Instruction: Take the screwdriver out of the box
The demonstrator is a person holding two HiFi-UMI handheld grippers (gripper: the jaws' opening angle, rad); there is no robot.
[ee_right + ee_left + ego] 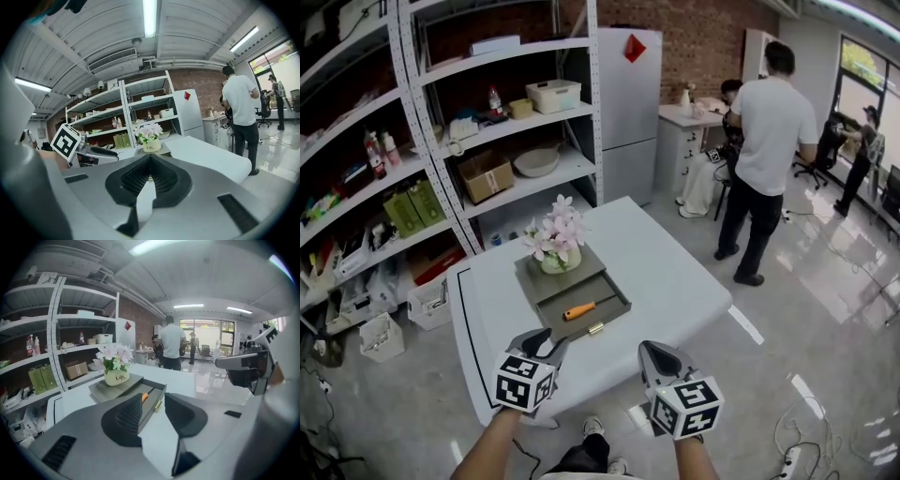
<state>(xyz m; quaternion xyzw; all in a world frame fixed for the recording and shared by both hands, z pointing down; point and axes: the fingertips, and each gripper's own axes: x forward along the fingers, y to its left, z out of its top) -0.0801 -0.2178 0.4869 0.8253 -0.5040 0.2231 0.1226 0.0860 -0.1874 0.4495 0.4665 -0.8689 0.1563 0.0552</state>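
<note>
head view: one screwdriver (pixel 580 309), one box (pixel 587 265), one flowerpot (pixel 553 264).

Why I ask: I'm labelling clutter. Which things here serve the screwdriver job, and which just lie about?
Job: orange-handled screwdriver, open grey box holding it, left gripper, right gripper.
Lying about: flower pot on the box, shelved bowl, fridge.
</note>
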